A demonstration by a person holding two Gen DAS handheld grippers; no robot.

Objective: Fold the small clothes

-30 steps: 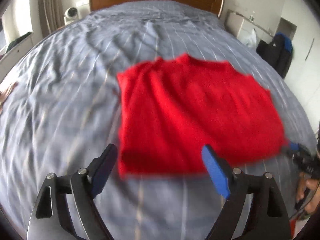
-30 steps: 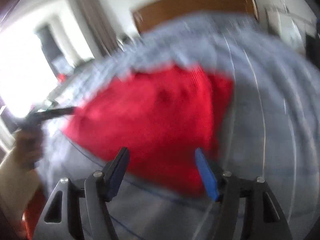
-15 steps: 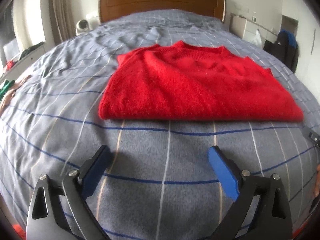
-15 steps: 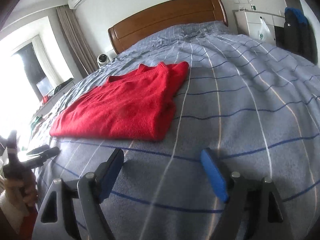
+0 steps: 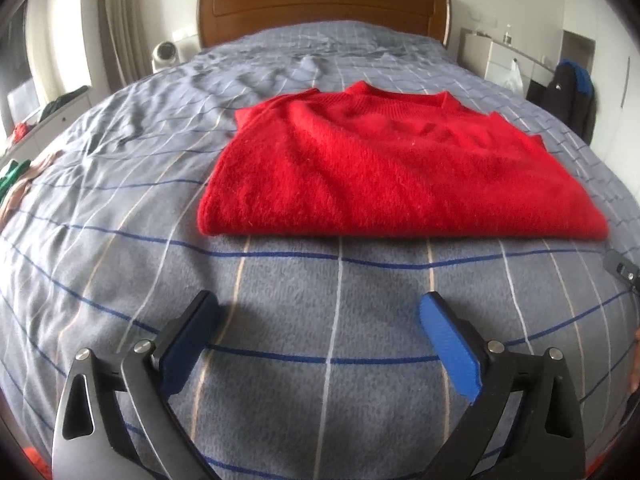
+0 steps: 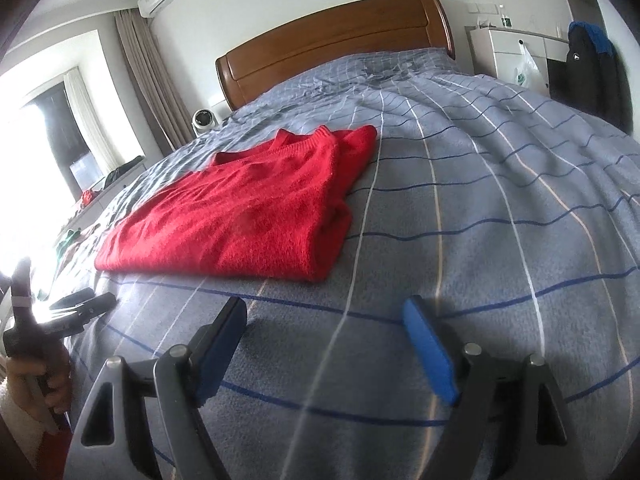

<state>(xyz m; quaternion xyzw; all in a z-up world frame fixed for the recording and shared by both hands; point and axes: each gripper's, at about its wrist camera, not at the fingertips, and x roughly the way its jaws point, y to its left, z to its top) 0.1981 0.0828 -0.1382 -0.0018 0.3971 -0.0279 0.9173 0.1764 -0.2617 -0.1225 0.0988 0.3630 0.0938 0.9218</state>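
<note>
Sweater (image 5: 396,168) folded; neckline toward headboard (image 5: 320,4)

No text, label, brand or number can be read in either wrist view. A small pale mark sits on the dark jacket (image 6: 590,68) hanging by the wall (a logo perhaps, but too small to tell).

The bed (image 5: 120,264) is covered with a grey-blue cover (image 6: 500,208) that has a grid of dark blue, white and pale tan lines. The cover is smooth on the near part and wrinkled toward the brown wooden headboard (image 5: 320,4). A red knitted sweater (image 5: 384,168) lies folded flat on the cover, about in the middle, with its neck opening toward the headboard.
</note>
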